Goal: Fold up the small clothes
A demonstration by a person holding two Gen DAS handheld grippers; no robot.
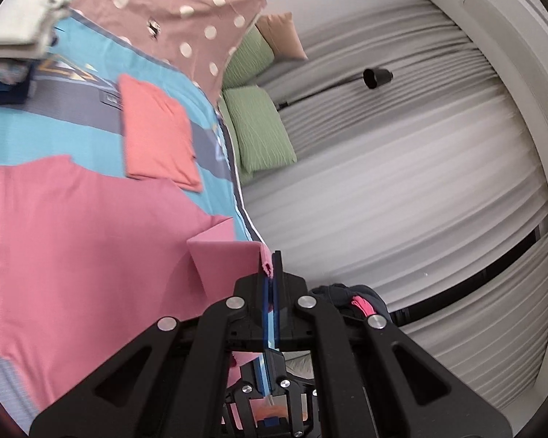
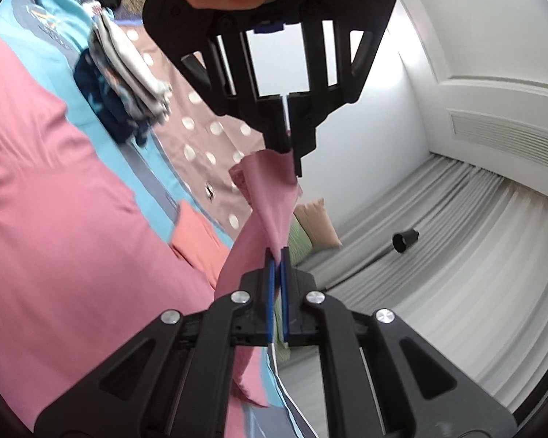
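Note:
A pink garment [image 1: 65,241] lies spread on the blue and grey bedspread [image 1: 54,135]. My left gripper [image 1: 273,266] is shut on the garment's edge near the bed's side and lifts a folded corner. My right gripper [image 2: 277,255] is shut on the same pink garment [image 2: 54,219], a strip of it stretched up between the two grippers. The left gripper [image 2: 292,160] shows in the right wrist view, held above by a hand, shut on the cloth's other end.
A folded coral garment [image 1: 157,135] lies on the bedspread. A stack of folded clothes [image 1: 14,43] sits further back, beside a brown polka-dot pillow [image 1: 179,11]. Green cushions [image 1: 259,127], grey curtains [image 1: 402,189] and a black lamp [image 1: 376,77] lie beyond the bed edge.

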